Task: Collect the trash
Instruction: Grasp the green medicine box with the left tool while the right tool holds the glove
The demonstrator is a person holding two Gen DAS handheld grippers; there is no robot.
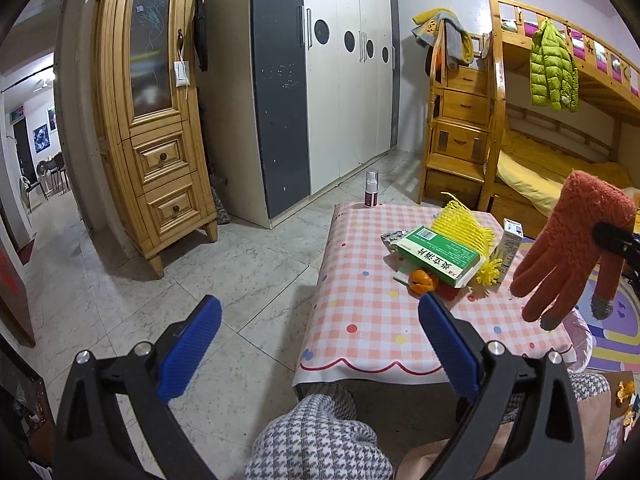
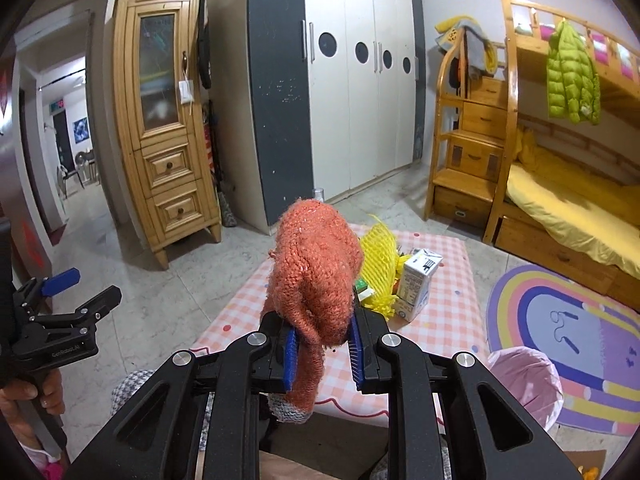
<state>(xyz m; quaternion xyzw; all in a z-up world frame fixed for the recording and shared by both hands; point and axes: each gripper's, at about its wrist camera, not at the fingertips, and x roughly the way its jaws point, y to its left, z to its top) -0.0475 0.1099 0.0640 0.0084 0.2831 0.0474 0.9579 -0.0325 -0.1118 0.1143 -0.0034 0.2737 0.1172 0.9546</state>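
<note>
The low worktop (image 1: 372,320) wears a pink checked cloth. On it lie a green box (image 1: 438,255), yellow foam netting (image 1: 466,226), orange peel (image 1: 420,281) and a blister pack (image 1: 394,236). A small milk carton (image 2: 418,288) stands near its right side and a small spray bottle (image 1: 371,189) at the far edge.

even indoor light in both views, fairly bright, cool-white, source overhead and out of frame. shadows soft: a faint one on the floor (image 1: 248,264) under the worktop (image 1: 360,320) near edge. no hard glare, just a mild sheen on the wardrobe doors (image 2: 352,100). strong fisheye bend: cabinet (image 1: 152,120) and bunk bed (image 2: 560,120) bow outward, black vignette in all corners. focus sharp mid-frame; hallway (image 1: 36,152) at left slightly washed out. no motion blur.
</note>
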